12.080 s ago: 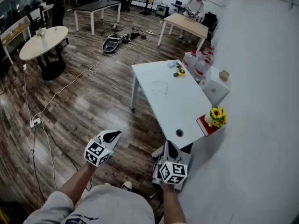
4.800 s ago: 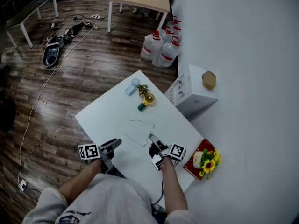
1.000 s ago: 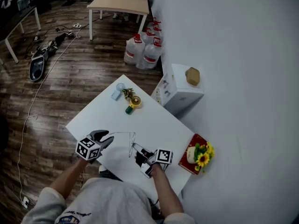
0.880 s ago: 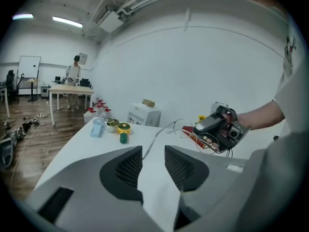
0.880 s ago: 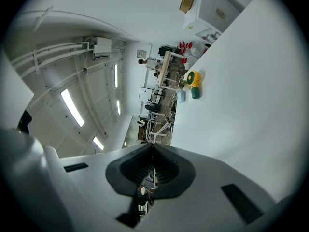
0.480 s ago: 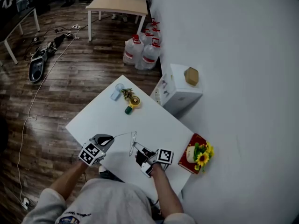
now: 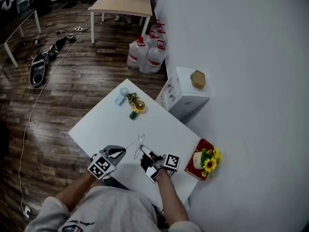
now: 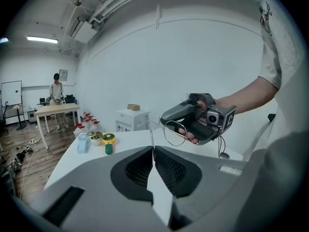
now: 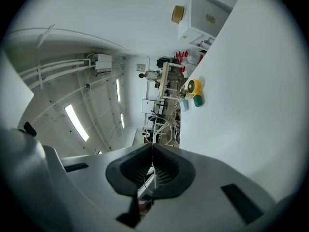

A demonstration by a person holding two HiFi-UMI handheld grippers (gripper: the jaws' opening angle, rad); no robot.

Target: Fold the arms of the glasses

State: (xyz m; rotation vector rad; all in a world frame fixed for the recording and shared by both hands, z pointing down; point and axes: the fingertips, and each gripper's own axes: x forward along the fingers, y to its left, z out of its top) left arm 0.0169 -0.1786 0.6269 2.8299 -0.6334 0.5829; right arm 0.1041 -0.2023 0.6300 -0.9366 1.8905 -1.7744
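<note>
The glasses (image 7: 139,144) hang in the air just above the white counter (image 7: 104,120), between the two claws. The right claw (image 7: 146,154) is closed tight on the wire frame, near a lens. The left claw (image 7: 118,152) is closed too, and its pads pinch one thin arm (image 8: 151,139) of the glasses, which stands out from the frame toward it. At the far side of the counter lies a small green and yellow thing (image 7: 136,108).

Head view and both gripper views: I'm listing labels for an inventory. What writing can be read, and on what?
None is readable.
White box: side print too small.
Shirt: sleeve print blurred.
Wall sign: too small.
</note>
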